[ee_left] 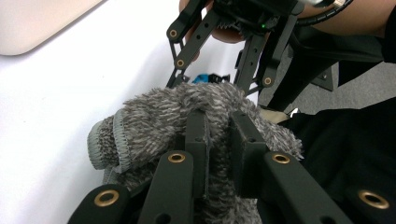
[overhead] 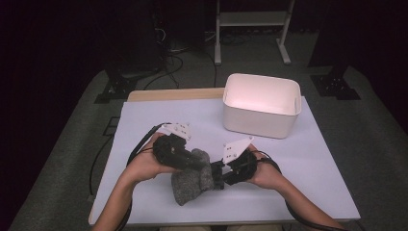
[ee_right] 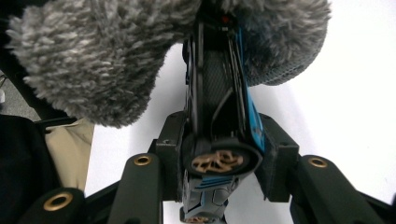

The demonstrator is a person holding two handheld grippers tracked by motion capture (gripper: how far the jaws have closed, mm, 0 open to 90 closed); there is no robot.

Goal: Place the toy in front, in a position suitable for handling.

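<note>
Pinching a fuzzy grey sock (ee_left: 187,116), left tongs (ee_left: 217,135) face right tongs (ee_right: 219,163) clamping a slim blue-black toy (ee_right: 219,93).

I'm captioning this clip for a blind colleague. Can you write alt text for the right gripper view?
The right tongs clamp a black-and-blue object with gold-coloured wheels, pushed up into a fluffy grey fabric item. A white table lies behind them.

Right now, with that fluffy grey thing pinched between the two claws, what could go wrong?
The right gripper clamps a black and blue object whose far end is buried in the fuzzy grey cloth; its smooth shell might slip out. The left gripper pinches only a fold of pile, so the cloth could pull free. The white bin stands apart, so anything dropped would land on the table.
</note>
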